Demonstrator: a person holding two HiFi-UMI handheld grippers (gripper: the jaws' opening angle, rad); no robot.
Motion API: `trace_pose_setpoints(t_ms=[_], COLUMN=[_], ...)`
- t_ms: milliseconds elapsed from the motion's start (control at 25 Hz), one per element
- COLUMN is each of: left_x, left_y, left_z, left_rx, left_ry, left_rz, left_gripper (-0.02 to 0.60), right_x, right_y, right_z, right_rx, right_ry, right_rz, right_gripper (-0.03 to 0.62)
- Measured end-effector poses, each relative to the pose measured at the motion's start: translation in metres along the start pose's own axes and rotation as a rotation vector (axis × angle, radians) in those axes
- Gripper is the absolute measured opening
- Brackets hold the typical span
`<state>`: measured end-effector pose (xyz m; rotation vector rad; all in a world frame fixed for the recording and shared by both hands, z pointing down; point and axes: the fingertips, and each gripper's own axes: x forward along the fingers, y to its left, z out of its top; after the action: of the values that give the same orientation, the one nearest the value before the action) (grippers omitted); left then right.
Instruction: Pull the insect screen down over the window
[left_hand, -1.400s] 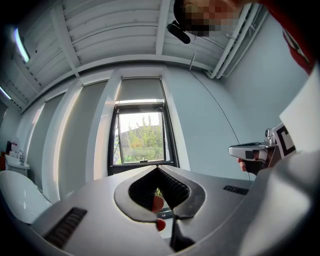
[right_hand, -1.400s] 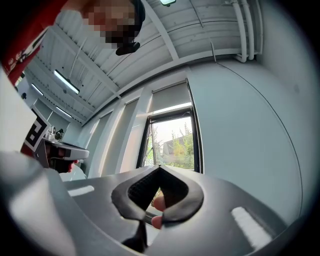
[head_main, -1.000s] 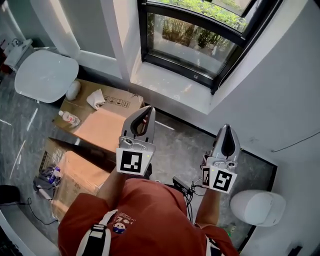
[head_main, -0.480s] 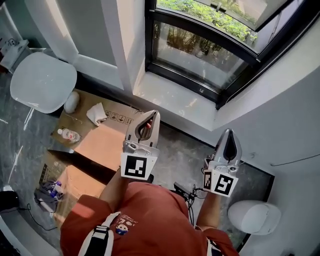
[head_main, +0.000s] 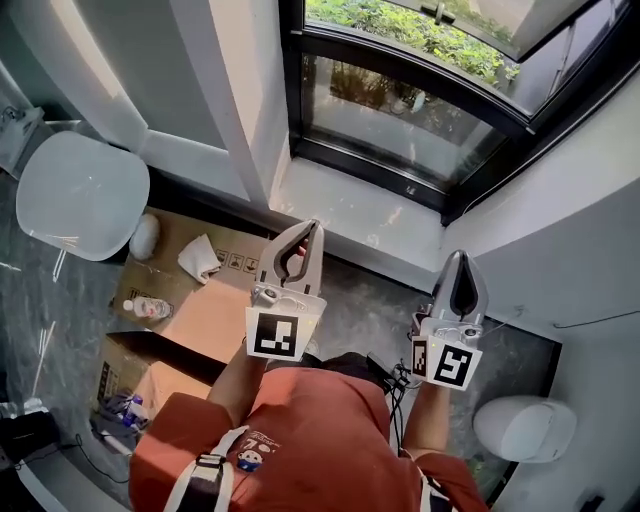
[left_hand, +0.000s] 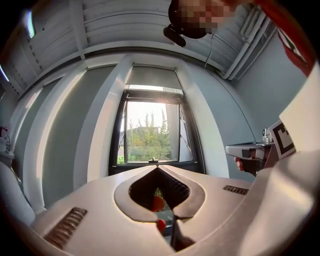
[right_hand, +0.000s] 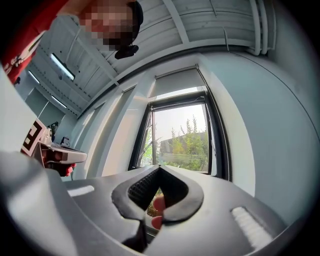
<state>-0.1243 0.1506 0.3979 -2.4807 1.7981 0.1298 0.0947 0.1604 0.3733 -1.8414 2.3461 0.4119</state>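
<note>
1. Nearest, in the head view, a person in a red shirt holds the left gripper (head_main: 304, 230) and the right gripper (head_main: 459, 258) out in front. Both point toward a window, and both pairs of jaws are closed together with nothing between them.
2. Beyond the grippers are a grey floor, cardboard boxes (head_main: 200, 290) to the left and a pale window sill (head_main: 345, 210).
3. Behind the sill stands the dark-framed window (head_main: 400, 110), with green plants outside.
4. Farthest and highest, the left gripper view shows a pale bar across the top of the window frame, with a grey panel above it. This is probably the insect screen (left_hand: 152, 90), rolled up. It is well apart from both grippers.
5. The mesh is likely light, thin, soft and easy to tear. The stiff bottom bar looks like the safest place to grip, near its middle or with one gripper toward each end. A spring roller may pull back upward.
6. No mesh can be seen. Any pull tab or cord is too small to make out. The head view cuts off the top of the window. It is unclear whether the sash is open.
</note>
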Motion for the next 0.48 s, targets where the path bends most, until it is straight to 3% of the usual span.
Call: trace_pose_setpoints(t_ms=[480], left_x=[0.053], left_y=[0.023], left_z=[-0.012], left_rx=[0.002], left_ry=[-0.02], left_rz=[0.011], left_gripper=[0.006], right_x=[0.05], right_y=[-0.016], right_z=[-0.024], right_rx=[0.011], right_ry=[-0.023], right_rz=[-0.012], right_gripper=[0.009])
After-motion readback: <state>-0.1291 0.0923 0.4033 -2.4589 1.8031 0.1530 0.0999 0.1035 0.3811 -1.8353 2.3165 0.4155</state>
